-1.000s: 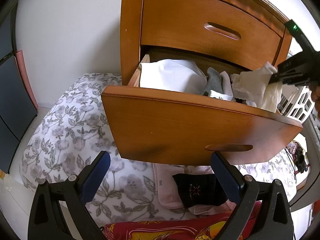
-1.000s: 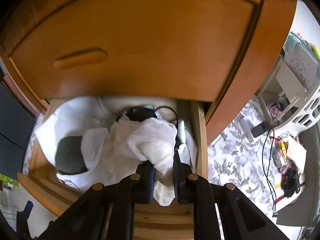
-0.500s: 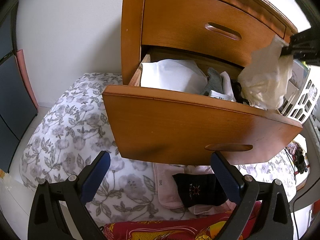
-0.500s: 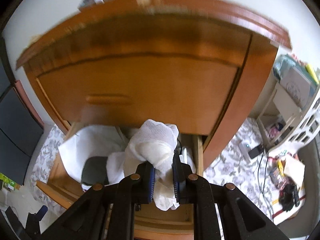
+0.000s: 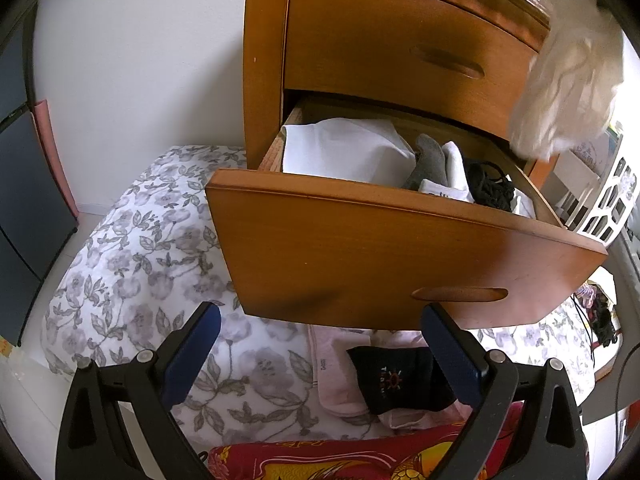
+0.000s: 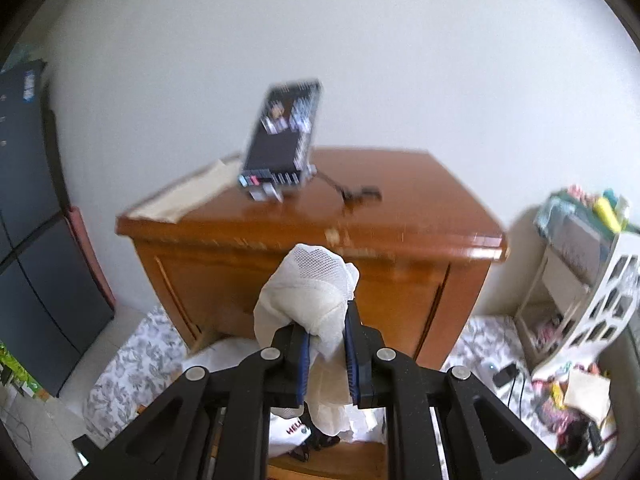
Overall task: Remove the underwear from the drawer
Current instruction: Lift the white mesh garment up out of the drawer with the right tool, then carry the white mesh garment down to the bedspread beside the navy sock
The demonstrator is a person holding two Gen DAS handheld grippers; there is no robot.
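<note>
Right tool (image 6: 327, 354) pinches underwear (image 6: 308, 300) above drawer (image 5: 400, 248).

Grey-flowered white bedspread (image 5: 152, 264) lay lower left. Pink folded towel (image 5: 340, 376) rested on it, black sock with sun logo (image 5: 396, 376) on top. Blurred dark phone on stand (image 6: 282, 140) stood atop far wooden cabinet top (image 6: 400, 204). White lattice shelf (image 6: 612, 300) stood right.

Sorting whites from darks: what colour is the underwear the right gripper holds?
White, with a mesh panel: the underwear shows best in the right wrist view, clamped in the right gripper.
</note>
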